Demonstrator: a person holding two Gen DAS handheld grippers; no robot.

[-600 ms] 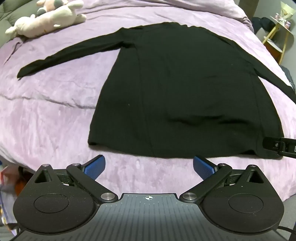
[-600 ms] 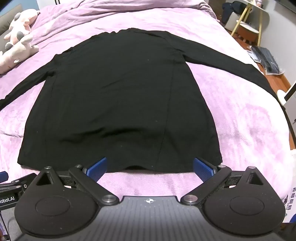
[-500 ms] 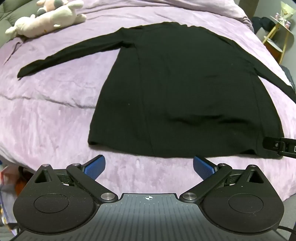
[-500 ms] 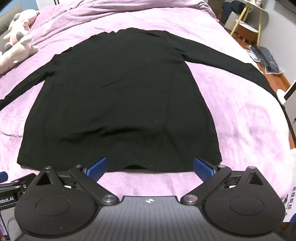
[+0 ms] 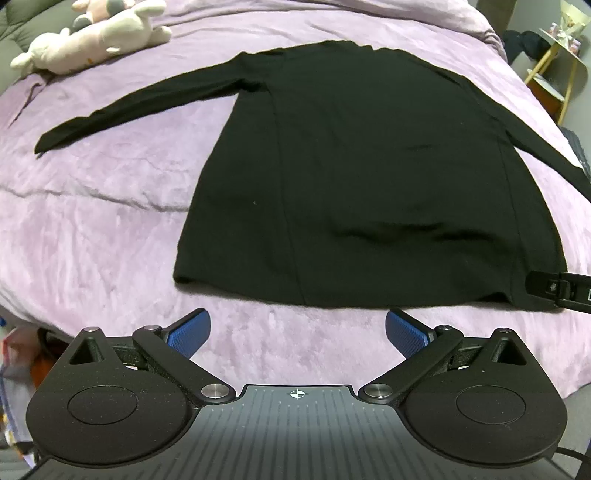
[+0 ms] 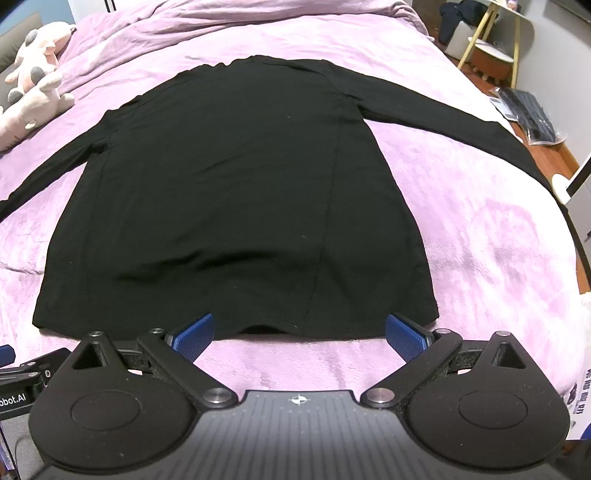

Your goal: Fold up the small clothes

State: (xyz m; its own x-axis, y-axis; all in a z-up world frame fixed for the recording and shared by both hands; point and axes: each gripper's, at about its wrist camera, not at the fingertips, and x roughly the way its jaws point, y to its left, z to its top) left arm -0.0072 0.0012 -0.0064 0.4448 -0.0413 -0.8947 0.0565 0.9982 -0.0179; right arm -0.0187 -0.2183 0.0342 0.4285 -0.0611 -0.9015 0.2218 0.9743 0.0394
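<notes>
A black long-sleeved top (image 5: 362,177) (image 6: 236,192) lies flat on a purple bedspread (image 5: 92,229) (image 6: 480,229), hem toward me, sleeves spread out to both sides. My left gripper (image 5: 297,330) hovers just short of the hem near its left half, blue pads wide apart, nothing between them. My right gripper (image 6: 299,334) hangs over the hem's right half, open too, with its blue fingertips (image 6: 194,334) just over the hem edge. The right gripper's black side shows at the right edge of the left wrist view.
A pale plush toy (image 5: 92,35) (image 6: 33,85) lies at the bed's far left. A stool with yellow legs (image 6: 495,48) and a dark bag on the floor (image 6: 532,118) stand beyond the bed's right side. The bed's near edge runs under both grippers.
</notes>
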